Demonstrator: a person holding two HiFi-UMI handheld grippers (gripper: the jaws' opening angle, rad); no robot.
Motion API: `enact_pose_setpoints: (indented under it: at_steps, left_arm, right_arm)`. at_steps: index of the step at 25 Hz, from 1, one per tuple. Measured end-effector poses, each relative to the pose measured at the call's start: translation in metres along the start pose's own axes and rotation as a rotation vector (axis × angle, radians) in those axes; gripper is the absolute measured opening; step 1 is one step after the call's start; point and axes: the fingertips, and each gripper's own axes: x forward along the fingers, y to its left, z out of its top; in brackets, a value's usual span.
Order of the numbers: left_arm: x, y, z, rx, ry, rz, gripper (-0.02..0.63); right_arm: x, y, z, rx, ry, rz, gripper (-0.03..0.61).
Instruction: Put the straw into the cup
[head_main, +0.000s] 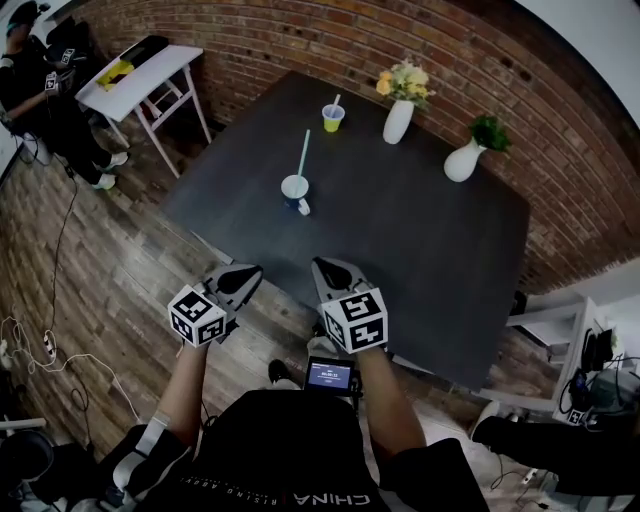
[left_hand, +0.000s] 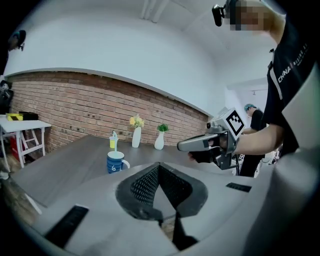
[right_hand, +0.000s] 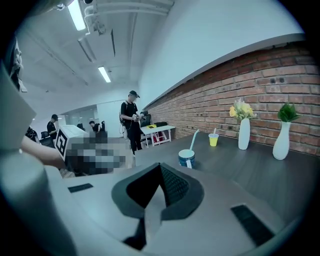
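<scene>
Dark table (head_main: 410, 240), blue cup (head_main: 295, 187), brick wall (head_main: 250, 45)

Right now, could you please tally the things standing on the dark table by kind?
Cups: 2, a blue ceramic mug and a small yellow cup
Straws: 2, a long light-blue straw in the mug and a short pale straw in the yellow cup
Vases: 2, a white vase of yellow flowers and a white vase with a green plant
Total: 6
</scene>
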Motion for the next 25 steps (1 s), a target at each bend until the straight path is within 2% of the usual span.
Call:
enact_pose_setpoints:
  at_steps: [5, 12, 19, 25]
  left_arm:
    - [-0.003, -0.027, -0.003, -0.039, -0.022, -0.017, 0.003]
    - [0.014, -0.053, -0.004, -0.080, -0.041, -0.013, 0.003]
    - [0.048, -0.076, 0.000, -0.054, -0.012, -0.003, 0.003]
    - [0.059, -0.079, 0.005, -0.036, 0.006, 0.018, 0.003]
  right_arm:
    - [-0.028, 0.007, -0.010, -0.020, 0.021, -0.012, 0.003]
    - [-0.049, -0.003, -0.013, -0.042, 0.023, 0.022, 0.003]
    - [-0.064, -0.031, -0.020, -0.037, 0.012, 0.051, 0.003]
    - [-0.061, -0.041, -0.014, -0.040, -0.008, 0.087, 0.003]
